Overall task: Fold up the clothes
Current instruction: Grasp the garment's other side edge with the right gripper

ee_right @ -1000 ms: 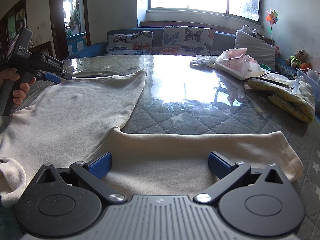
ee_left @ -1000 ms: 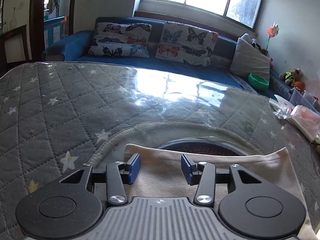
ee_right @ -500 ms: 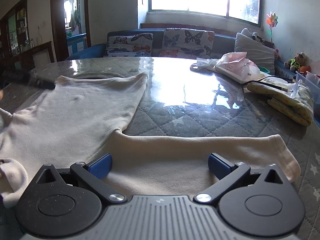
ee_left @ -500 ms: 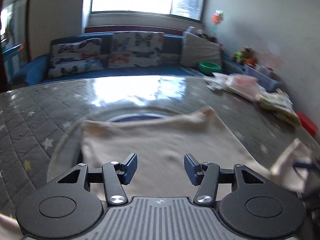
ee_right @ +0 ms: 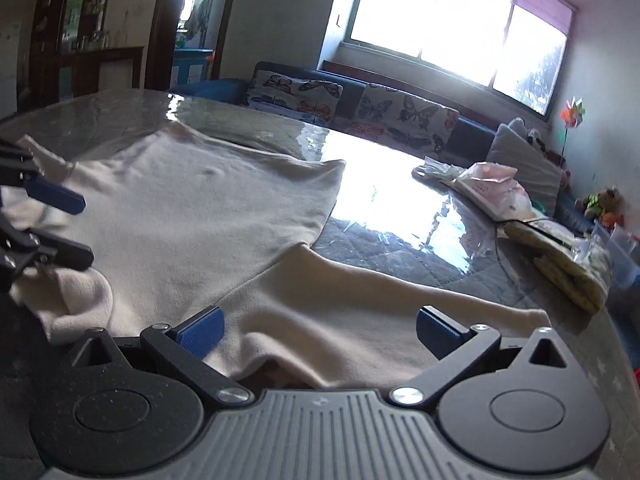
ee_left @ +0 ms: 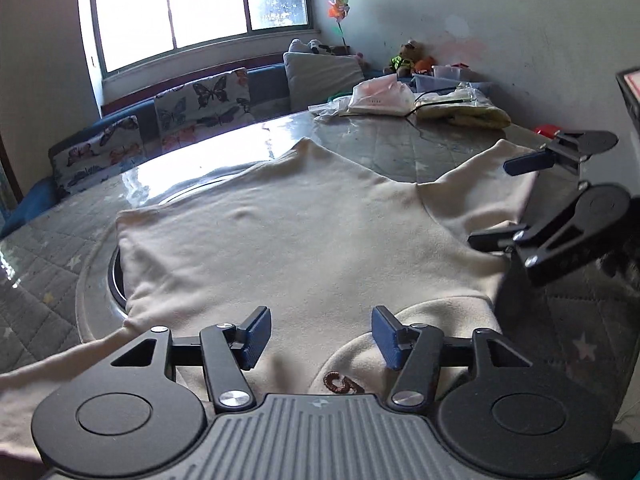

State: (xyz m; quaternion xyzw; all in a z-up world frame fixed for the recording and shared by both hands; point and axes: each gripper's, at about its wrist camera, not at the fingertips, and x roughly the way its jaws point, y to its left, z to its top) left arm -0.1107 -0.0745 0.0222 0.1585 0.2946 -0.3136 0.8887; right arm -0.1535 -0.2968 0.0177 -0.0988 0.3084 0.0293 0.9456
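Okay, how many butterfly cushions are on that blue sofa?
2 in view: one butterfly cushion on the left of the blue sofa, the other butterfly cushion right of it. Others may be hidden.

Bright window (ee_right: pixel 452 28) lights a blue sofa (ee_right: pixel 344 92) with butterfly cushions (ee_right: pixel 294 94).

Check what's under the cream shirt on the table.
Under the cream shirt lies the glossy quilted table cover; a round metal ring peeks out at its left edge. The rest of the ring is covered.
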